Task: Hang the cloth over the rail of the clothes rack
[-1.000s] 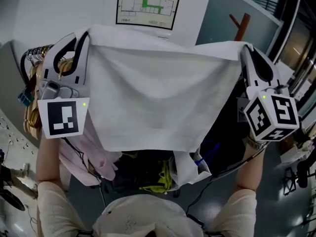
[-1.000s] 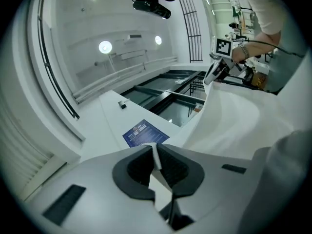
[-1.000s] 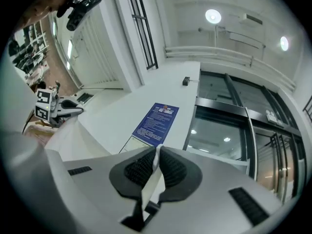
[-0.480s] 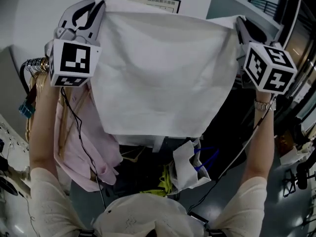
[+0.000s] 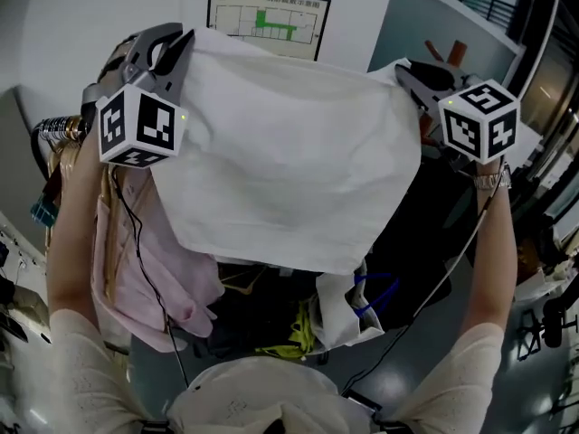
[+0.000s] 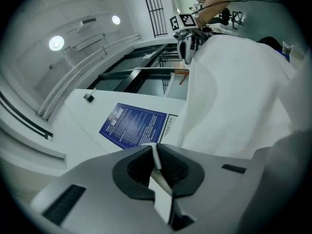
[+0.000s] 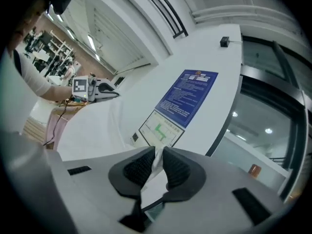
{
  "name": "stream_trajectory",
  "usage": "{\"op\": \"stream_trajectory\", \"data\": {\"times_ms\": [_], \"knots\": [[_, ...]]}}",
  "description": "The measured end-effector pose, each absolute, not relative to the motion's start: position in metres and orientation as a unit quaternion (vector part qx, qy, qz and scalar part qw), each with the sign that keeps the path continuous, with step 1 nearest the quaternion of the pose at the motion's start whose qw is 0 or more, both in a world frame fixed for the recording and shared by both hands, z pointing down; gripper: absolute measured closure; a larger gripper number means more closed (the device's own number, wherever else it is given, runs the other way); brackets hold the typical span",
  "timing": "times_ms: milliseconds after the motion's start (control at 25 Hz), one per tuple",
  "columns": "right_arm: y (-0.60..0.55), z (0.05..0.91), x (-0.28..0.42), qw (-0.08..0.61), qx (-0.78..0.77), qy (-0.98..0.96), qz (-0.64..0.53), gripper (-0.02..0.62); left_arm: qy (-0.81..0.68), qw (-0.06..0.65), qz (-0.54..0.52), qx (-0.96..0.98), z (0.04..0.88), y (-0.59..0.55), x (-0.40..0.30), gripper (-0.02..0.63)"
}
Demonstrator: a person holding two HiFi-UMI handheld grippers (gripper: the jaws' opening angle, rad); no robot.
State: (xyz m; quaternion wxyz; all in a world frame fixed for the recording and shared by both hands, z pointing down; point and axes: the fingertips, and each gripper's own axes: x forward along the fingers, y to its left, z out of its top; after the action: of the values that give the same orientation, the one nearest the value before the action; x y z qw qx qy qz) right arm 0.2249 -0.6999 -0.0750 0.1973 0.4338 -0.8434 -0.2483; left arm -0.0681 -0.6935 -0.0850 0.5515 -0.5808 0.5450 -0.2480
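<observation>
Closest to the head camera, a pile of clothes lies under the raised arms: a pink garment [image 5: 167, 274] at left, a yellow-green piece [image 5: 298, 333] and a white bag [image 5: 339, 301] in the middle. Cables run down from both grippers along the arms.

Above the pile the cloth [image 5: 289, 156] is held up and spread wide. Its lower edge hangs free, just over the clothes and clear of them. Its upper edge runs between the two grippers with a slight sag. The left gripper [image 5: 176, 45] is clamped on the top left corner; in its own view a thin fold of cloth sits pinched between the closed pads. The right gripper [image 5: 409, 69] is clamped on the top right corner in the same way, with a strip of cloth caught between its pads.

Hanger hooks [image 5: 56, 129] cluster to the left, beside the left arm; the rail itself cannot be made out. To the right of the cloth there is dark open floor.

On the white wall behind are a blue poster [image 7: 187, 99] and, below it, a floor plan [image 7: 161, 128] with a green patch. The print on both is too small to read.
</observation>
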Motion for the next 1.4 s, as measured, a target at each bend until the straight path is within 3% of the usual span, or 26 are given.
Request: {"op": "stream_trajectory", "data": {"times_ms": [240,720,840,960,1040,1160,1400], "knots": [[-0.704,-0.058,0.244,0.232,0.401,-0.862,-0.207,0.509,0.523,0.544,-0.305,-0.581,-0.069,-0.703,-0.057,0.588],[-0.701,-0.071,0.287,0.144,0.348,-0.919,-0.114,0.495,0.513,0.513,-0.322,-0.608,-0.063,-0.710,-0.042,0.588],[-0.711,-0.071,0.322,0.172,0.397,-0.893,-0.125,0.495,0.519,0.502,-0.329,-0.609,-0.062,-0.712,-0.043,0.588],[-0.710,-0.086,0.344,0.132,0.430,-0.882,-0.141,0.495,0.519,0.505,-0.330,-0.605,-0.062,-0.711,-0.047,0.588],[-0.687,-0.105,0.313,0.102,0.409,-0.886,-0.194,0.495,0.518,0.507,-0.331,-0.605,-0.061,-0.711,-0.046,0.588],[-0.644,-0.121,0.219,0.115,0.339,-0.887,-0.291,0.495,0.519,0.513,-0.319,-0.604,-0.064,-0.708,-0.042,0.588],[-0.630,-0.100,0.044,0.138,0.196,-0.915,-0.324,0.492,0.528,0.526,-0.301,-0.595,-0.067,-0.705,-0.045,0.586]]}}
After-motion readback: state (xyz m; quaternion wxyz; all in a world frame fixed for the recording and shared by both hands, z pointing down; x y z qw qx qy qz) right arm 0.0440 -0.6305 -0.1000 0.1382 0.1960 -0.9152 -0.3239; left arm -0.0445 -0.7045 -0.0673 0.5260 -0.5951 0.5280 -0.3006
